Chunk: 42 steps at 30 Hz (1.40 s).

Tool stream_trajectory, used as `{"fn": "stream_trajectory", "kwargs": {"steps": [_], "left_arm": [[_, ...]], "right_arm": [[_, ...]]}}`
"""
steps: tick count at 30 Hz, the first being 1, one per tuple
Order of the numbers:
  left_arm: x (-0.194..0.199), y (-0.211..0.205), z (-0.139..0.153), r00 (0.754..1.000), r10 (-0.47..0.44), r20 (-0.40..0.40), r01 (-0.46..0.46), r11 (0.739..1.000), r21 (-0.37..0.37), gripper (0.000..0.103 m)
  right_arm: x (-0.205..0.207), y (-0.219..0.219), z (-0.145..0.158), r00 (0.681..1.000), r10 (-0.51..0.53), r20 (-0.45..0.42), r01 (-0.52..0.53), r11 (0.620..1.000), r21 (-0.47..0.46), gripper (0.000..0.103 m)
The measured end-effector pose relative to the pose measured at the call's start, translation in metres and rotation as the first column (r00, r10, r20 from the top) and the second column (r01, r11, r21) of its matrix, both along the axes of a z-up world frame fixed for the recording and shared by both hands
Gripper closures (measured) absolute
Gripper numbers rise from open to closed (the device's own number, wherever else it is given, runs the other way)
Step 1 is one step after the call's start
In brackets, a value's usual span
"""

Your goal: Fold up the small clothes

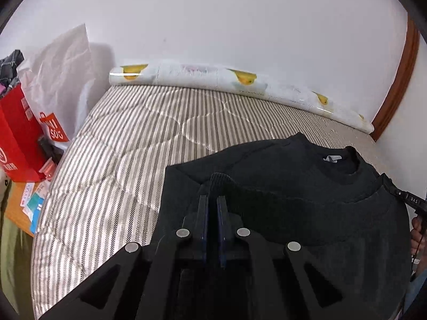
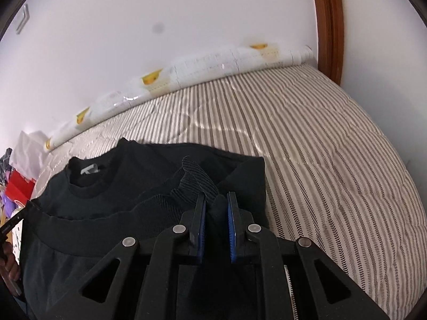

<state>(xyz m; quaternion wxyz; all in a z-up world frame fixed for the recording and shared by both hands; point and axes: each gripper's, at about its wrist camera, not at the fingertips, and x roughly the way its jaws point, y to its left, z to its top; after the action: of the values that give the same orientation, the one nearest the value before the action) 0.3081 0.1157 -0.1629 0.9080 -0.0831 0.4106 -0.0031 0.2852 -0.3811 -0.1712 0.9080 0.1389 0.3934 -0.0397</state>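
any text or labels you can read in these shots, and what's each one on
"DAS" on the black device at the right edge of the left wrist view.
"SO" in white on the orange logo of the white bag; its upper line is unreadable.
Red box: print too blurred.
Neck tag in the black sweater: no legible text.

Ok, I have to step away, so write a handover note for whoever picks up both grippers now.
Left gripper: shut on the ribbed hem of the black sweatshirt.
Right gripper: shut on the hem's other corner.
The sweatshirt lies on the striped mattress, collar toward the wall.
Done: hem gripped and lifted toward the collar.
Left: lay the fold down, release, finish folding.
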Motion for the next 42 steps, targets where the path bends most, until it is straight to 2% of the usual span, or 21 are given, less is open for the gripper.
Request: {"fn": "stream_trajectory", "kwargs": {"steps": [3,5,7,10,14,19,23,27,31,35,37,38,39,42], "left_arm": [[-0.001,0.000,0.001,1.000,0.005,-0.015,-0.005,1.000,-0.015,0.094],[-0.005,0.000,0.004,1.000,0.001,-0.020,-0.002,1.000,-0.029,0.093],[-0.010,-0.001,0.009,1.000,0.000,-0.022,0.000,1.000,-0.026,0.090],[-0.024,-0.006,0.018,1.000,-0.002,-0.007,0.001,1.000,-0.006,0.077],[-0.047,-0.011,0.032,1.000,0.000,0.023,0.000,1.000,0.007,0.064],[-0.074,-0.012,0.039,1.000,0.007,0.025,-0.007,1.000,0.000,0.063],[-0.099,-0.010,0.035,1.000,0.005,0.003,-0.005,1.000,-0.005,0.063],[-0.130,-0.003,0.029,1.000,0.013,-0.005,-0.013,1.000,-0.025,0.063],[-0.158,0.007,0.018,0.999,0.019,-0.031,-0.021,0.998,-0.057,0.063],[-0.182,0.018,0.006,0.998,0.024,-0.051,-0.029,0.994,-0.102,0.063],[-0.192,0.022,0.003,0.999,0.023,-0.047,-0.029,0.992,-0.122,0.057],[-0.199,0.023,0.002,0.999,0.022,-0.046,-0.028,0.991,-0.134,0.046],[-0.203,0.024,0.002,0.999,0.020,-0.042,-0.026,0.989,-0.144,0.043],[-0.217,0.023,0.000,0.999,0.007,-0.037,-0.013,0.987,-0.163,0.043]], "right_arm": [[-0.001,0.003,0.002,0.999,0.004,-0.032,-0.005,0.999,-0.039,0.083],[-0.007,0.006,0.009,0.997,-0.008,-0.081,0.002,0.997,-0.079,0.065],[-0.019,0.012,0.021,0.998,-0.011,-0.058,0.005,0.994,-0.107,0.065],[-0.041,0.040,0.042,0.999,0.031,-0.011,-0.032,0.985,-0.169,0.061],[-0.060,0.084,0.058,0.993,0.113,0.028,-0.105,0.974,-0.200,0.060],[-0.078,0.143,0.050,0.984,0.178,0.024,-0.168,0.962,-0.217,0.060],[-0.085,0.182,0.031,0.973,0.233,-0.005,-0.230,0.957,-0.176,0.060],[-0.084,0.212,0.010,0.974,0.224,-0.034,-0.226,0.942,-0.250,0.060],[-0.080,0.224,-0.012,0.974,0.204,-0.095,-0.222,0.940,-0.259,0.063],[-0.085,0.230,-0.017,0.979,0.185,-0.092,-0.203,0.938,-0.282,0.065],[-0.093,0.231,-0.016,0.979,0.184,-0.090,-0.202,0.937,-0.285,0.065],[-0.096,0.232,-0.016,0.978,0.187,-0.091,-0.206,0.936,-0.285,0.065],[-0.102,0.233,-0.016,0.977,0.192,-0.092,-0.211,0.933,-0.291,0.065],[-0.114,0.235,-0.015,0.975,0.201,-0.090,-0.220,0.926,-0.308,0.065]]}}
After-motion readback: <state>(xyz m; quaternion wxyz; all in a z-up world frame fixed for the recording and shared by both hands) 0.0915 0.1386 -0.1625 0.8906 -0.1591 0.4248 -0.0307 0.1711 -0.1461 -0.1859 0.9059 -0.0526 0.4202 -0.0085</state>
